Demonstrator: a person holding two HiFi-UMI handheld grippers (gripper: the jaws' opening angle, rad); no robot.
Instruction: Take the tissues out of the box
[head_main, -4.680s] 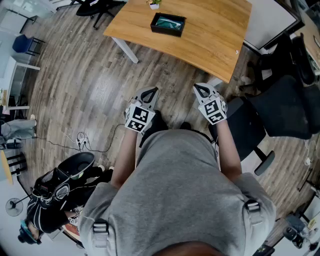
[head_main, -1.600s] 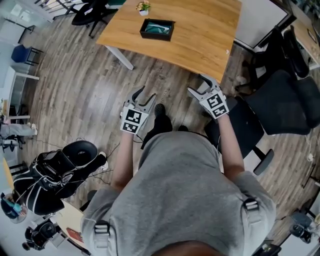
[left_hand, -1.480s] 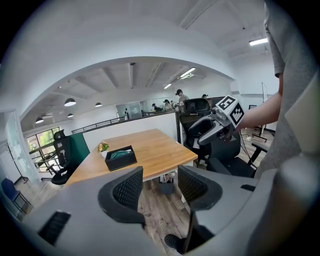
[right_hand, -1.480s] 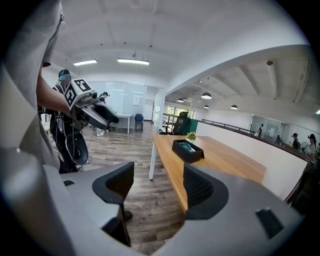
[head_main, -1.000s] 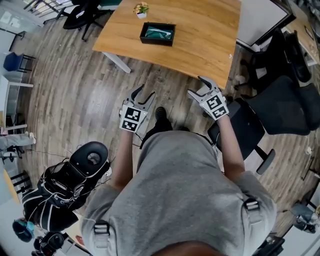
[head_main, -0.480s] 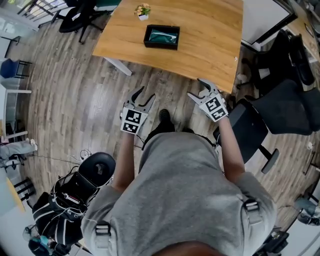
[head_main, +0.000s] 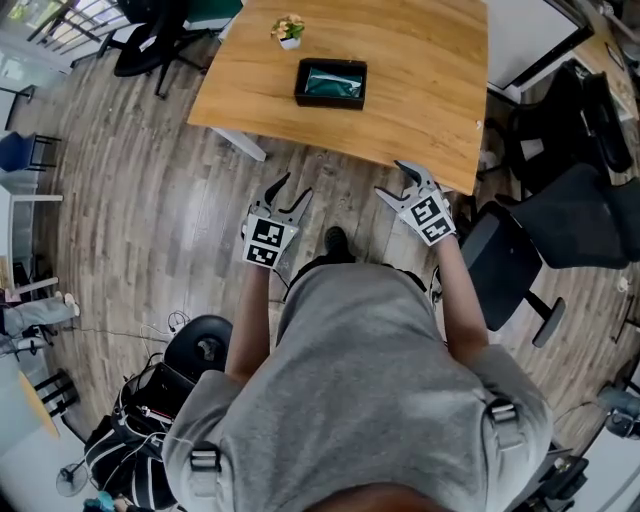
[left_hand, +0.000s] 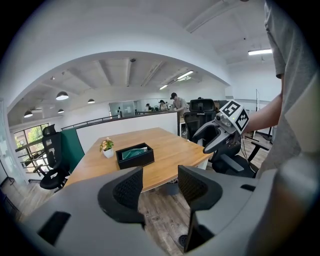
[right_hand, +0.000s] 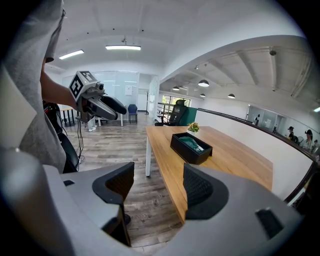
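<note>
Hanging open and empty short of the tabletop (head_main: 430, 70), left tool (head_main: 290, 190) and right tool (head_main: 397, 182) seem mid-approach; next, reach the box (head_main: 328, 101).

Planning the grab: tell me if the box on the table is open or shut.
Open: the black box has no lid, and teal contents show inside.

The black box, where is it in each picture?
Head view: box at top middle, on the table.
Left gripper view: box left of centre.
Right gripper view: box right of centre.
Shared landmark: the plant beside it.
</note>
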